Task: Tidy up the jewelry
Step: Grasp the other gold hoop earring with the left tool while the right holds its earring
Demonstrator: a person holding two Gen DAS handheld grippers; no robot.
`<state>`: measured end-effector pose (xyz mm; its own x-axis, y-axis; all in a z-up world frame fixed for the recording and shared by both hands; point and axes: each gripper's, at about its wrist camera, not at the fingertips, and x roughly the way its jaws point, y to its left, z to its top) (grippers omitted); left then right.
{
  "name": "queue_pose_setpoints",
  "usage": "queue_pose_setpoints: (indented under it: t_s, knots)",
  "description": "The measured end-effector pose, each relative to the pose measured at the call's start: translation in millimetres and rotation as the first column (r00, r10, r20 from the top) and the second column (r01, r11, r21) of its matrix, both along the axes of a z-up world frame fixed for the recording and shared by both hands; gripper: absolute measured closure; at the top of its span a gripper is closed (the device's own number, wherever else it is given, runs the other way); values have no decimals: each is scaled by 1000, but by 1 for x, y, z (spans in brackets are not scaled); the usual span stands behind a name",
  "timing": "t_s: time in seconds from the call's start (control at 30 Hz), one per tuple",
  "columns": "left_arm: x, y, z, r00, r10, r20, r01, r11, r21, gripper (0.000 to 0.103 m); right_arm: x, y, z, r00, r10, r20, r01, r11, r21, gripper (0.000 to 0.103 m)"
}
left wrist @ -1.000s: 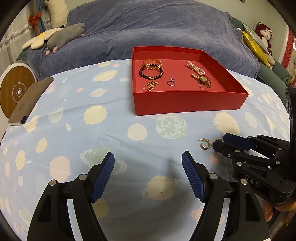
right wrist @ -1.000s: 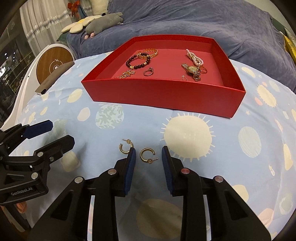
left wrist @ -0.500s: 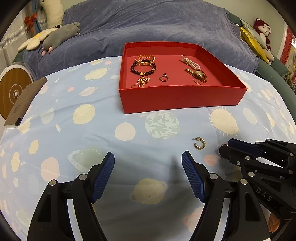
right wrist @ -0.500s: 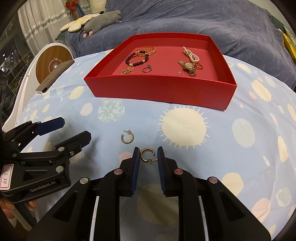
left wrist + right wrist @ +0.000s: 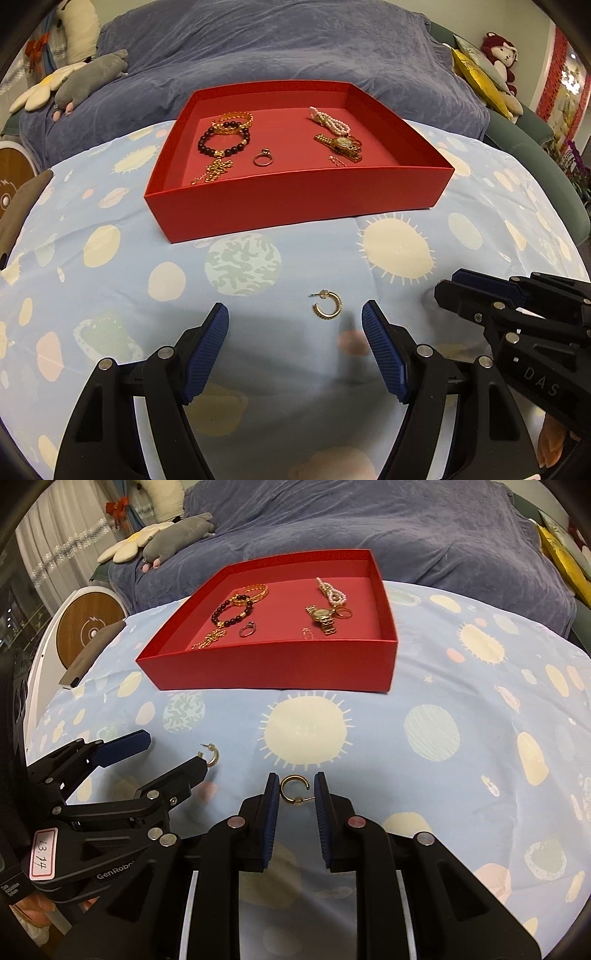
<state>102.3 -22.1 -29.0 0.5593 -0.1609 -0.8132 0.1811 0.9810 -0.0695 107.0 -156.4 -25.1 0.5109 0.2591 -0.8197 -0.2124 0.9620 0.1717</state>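
A red tray (image 5: 295, 214) (image 5: 273, 664) on the space-print cloth holds bracelets, a ring, a pearl string and a gold watch. A gold hoop earring (image 5: 327, 304) lies on the cloth just ahead of my open, empty left gripper (image 5: 295, 317); it also shows in the right wrist view (image 5: 211, 755) beside the left gripper's lower finger. My right gripper (image 5: 295, 790) is shut on a second gold hoop earring (image 5: 294, 788), its hoop and post pinched between the pads. In the left wrist view the right gripper (image 5: 454, 288) is at the right.
A blue sofa with plush toys (image 5: 88, 70) lies behind the table. A brown flat case (image 5: 90, 653) rests at the cloth's left edge, next to a round wooden disc (image 5: 88, 627). Yellow cushions (image 5: 480, 70) sit far right.
My right gripper closed further onto the second earring and now holds it. My left gripper moved right and forward, so the other earring now lies between its open fingers.
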Motion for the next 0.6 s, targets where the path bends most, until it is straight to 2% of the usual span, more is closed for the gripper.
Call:
queue_pose_setpoints:
  t_s: [0.1,0.27,0.47,0.6]
  knots:
    - [3,-6,-5,1000,-3,4,3,1000,11,33,1,-12,-1,1000,-24,-5,24,1000,9,84]
    - [9,-12,-11,1000,8,27,-9,999,39,43,0,-20,-2,999,-34,-11,34,999,14,84]
    - [9,-17,-12,998,-9,62,5,997,72,64,2,-17,-2,1000,-27,-10,27,999,23,84]
    - [6,-17,-11,998,-24,66,20,998,65,84,4,-17,-3,1000,-26,-14,26,999,23,84]
